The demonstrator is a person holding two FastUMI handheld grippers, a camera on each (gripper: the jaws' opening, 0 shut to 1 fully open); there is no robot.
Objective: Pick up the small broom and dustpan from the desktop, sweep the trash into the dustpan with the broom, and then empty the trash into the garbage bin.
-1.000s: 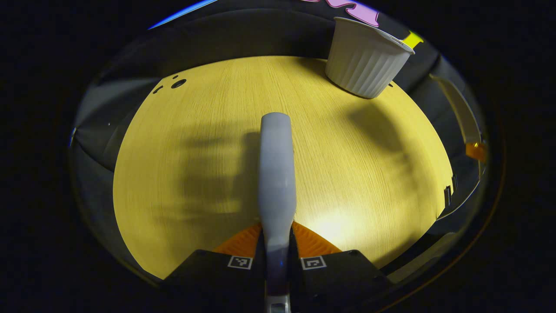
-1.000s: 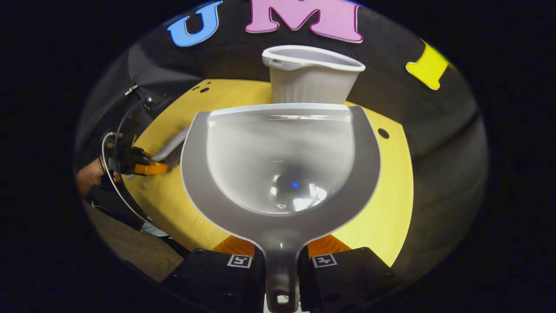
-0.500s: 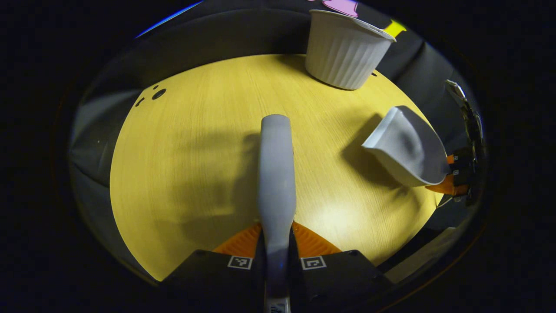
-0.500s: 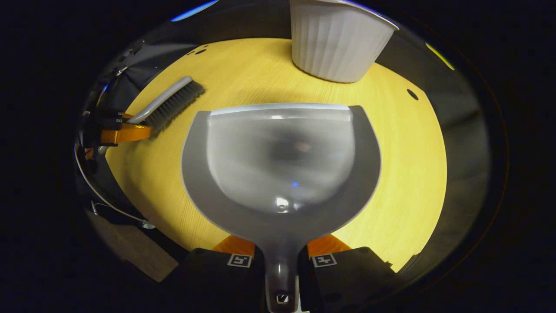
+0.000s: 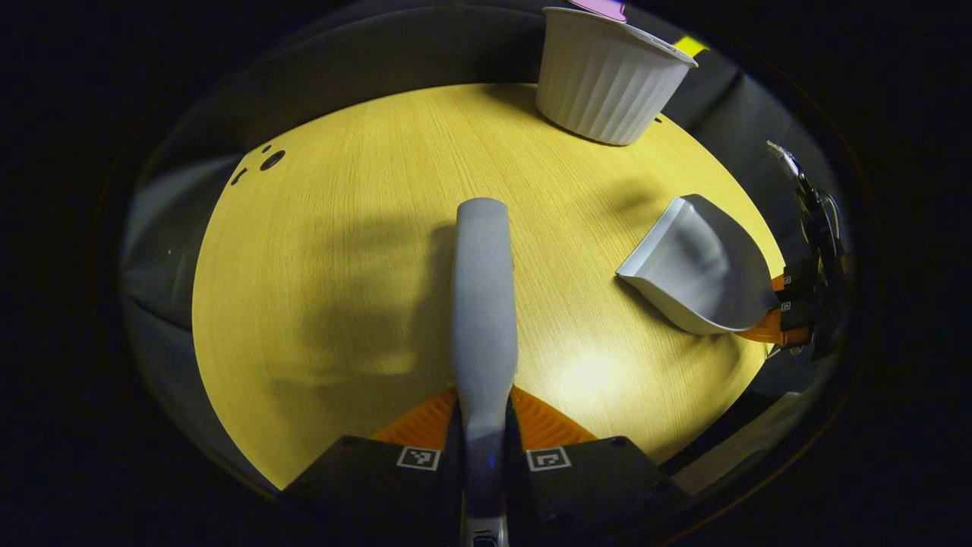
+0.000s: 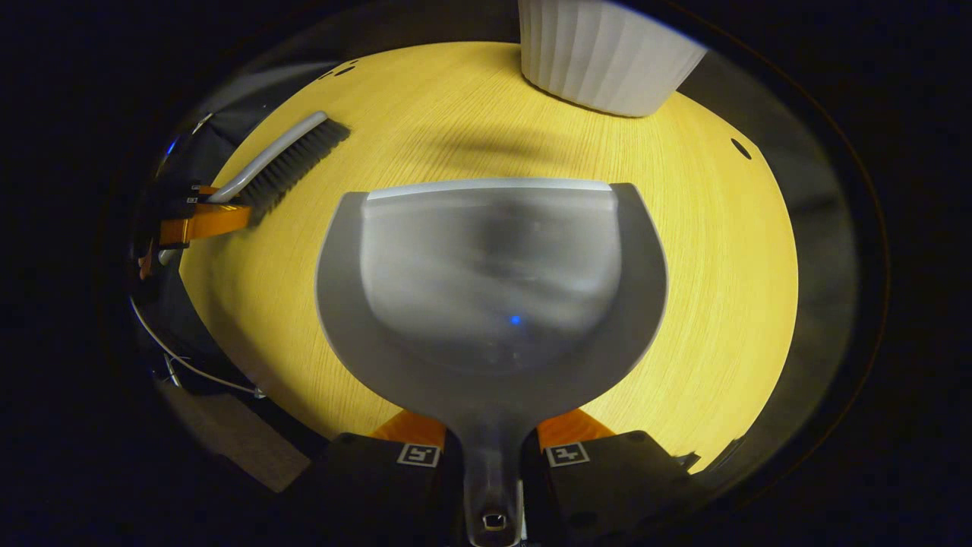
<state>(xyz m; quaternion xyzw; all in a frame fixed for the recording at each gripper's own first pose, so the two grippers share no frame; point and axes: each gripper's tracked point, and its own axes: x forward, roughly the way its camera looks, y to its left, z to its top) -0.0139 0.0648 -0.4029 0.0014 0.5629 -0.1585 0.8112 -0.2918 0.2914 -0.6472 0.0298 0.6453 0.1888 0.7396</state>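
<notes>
Over the desktop point(image 5: 319, 251), left gripper point(image 5: 484, 425) clamps broom point(image 5: 483, 304), right gripper point(image 6: 492, 441) clamps dustpan point(image 6: 490, 281), bristles in right gripper view.

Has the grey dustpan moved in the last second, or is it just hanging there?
Yes. In the right gripper view the dustpan sat level with the white bin; now it has come down low over the desktop, short of the bin.

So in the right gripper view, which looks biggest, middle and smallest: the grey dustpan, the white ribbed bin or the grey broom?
1. Grey plastic dustpan, though it's nearest the camera.
2. White ribbed garbage bin, partly cut off.
3. Grey black-bristled broom.
</notes>
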